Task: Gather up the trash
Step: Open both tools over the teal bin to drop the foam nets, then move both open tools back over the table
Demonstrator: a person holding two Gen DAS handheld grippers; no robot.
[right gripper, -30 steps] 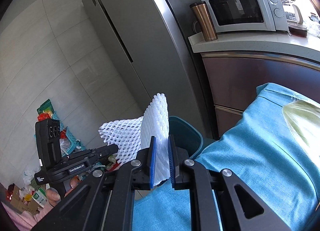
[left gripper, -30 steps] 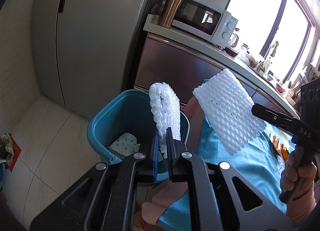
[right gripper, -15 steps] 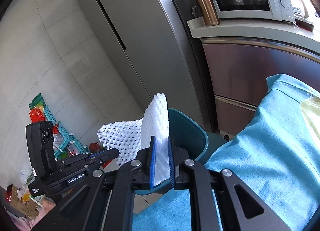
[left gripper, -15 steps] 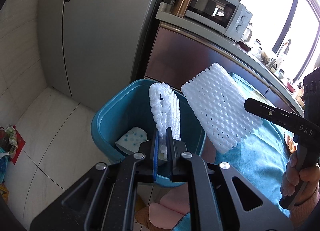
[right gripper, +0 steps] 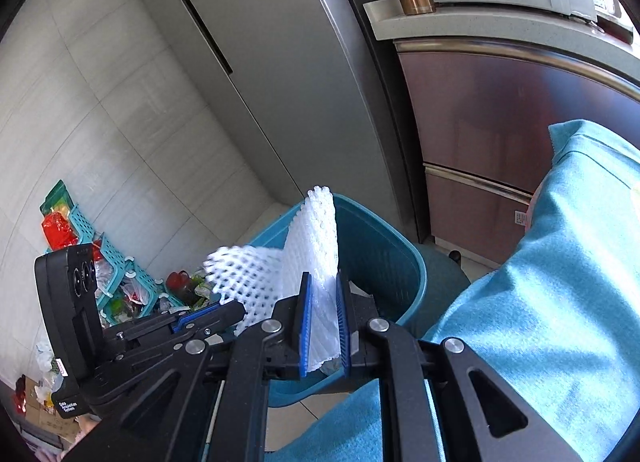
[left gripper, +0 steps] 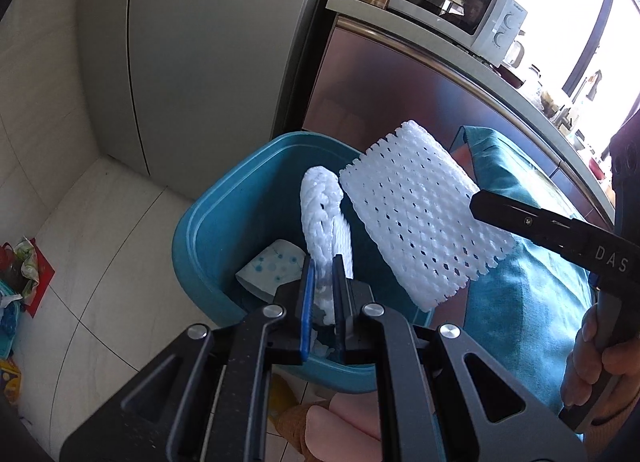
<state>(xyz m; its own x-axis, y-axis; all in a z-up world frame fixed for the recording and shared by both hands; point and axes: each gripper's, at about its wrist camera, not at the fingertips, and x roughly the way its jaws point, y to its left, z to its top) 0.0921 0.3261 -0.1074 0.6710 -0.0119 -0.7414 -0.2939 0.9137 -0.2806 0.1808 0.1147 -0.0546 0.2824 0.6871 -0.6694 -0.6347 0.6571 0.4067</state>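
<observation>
White foam netting in both my tools right now. Left tool (left gripper: pixel 322 282) is clamped nearly shut on a rolled foam net sleeve (left gripper: pixel 322 214), which sticks up past the tips and hangs right over the open mouth of the teal bin (left gripper: pixel 208 230). Right tool (right gripper: pixel 323 314) is pinched down on a flatter foam net sheet (left gripper: pixel 424 218); from the left cam that sheet sits just beside the sleeve, above the bin's right rim and partly over the blue cloth (left gripper: pixel 520 302) next to it. From the right cam the sheet (right gripper: pixel 316 246) lines up w/ the bin (right gripper: pixel 380 254) too, left tool body low on the left.

Progress, as far as I can judge: bin already has at least one item in it, a white paper piece w/ blue dots (left gripper: pixel 276 266) lying at the bottom, so some collecting looks done. Both foam pieces are picked up and brought to the bin but neither is dropped yet. Prob. next: let go of the sleeve first since it's squarely over the opening, then nudge the sheet further in over the rim before letting go, otherwise it could land on the cloth or the floor.

What's left beyond that: more clutter on the floor (right gripper: pixel 168 166) by the wall, around a teal basket (right gripper: pixel 120 274), wrappers and red packs. Can't tell which of it counts as trash. Fridge (left gripper: pixel 192 54) stands behind the bin.
</observation>
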